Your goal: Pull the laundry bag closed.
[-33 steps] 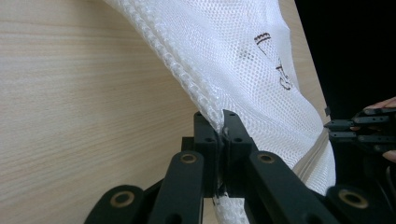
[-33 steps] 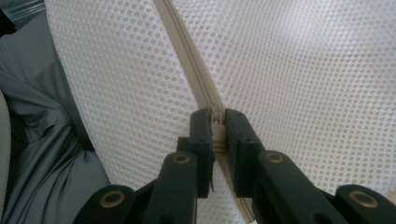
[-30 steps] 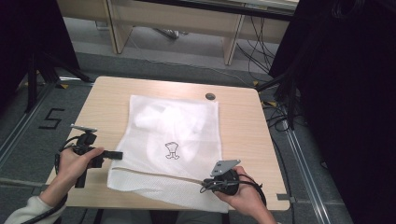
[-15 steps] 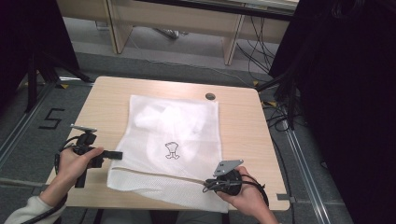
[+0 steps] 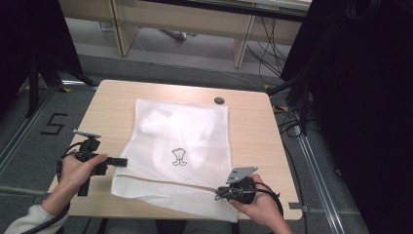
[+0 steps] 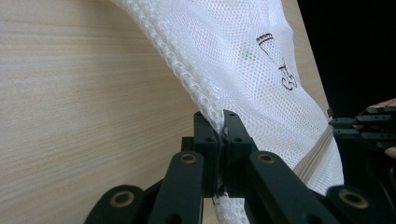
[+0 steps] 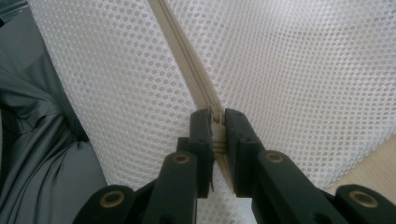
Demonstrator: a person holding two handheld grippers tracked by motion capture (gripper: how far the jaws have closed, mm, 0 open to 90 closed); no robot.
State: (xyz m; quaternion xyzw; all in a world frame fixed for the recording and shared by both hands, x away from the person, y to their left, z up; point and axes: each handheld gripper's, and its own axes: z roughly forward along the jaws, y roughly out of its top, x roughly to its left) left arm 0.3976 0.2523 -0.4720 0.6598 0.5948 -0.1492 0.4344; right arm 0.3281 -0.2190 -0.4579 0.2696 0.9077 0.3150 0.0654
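Grey floor (image 5: 44, 97) (cables), wooden table (image 5: 253, 126)

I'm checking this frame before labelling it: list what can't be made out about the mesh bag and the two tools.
- Zipper pull, right gripper view: pinched between the right tool's jaws, its shape hidden.
- Contents of the mesh laundry bag, high view: blurred behind the mesh.
- Printed logo, high view: too small to read.
- Bag seam below the left tool, left gripper view: covered by the jaws.

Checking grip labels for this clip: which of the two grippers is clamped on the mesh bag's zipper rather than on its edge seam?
The right gripper is shut on the zipper of the mesh bag. The left gripper pinches the bag's stitched side edge instead.
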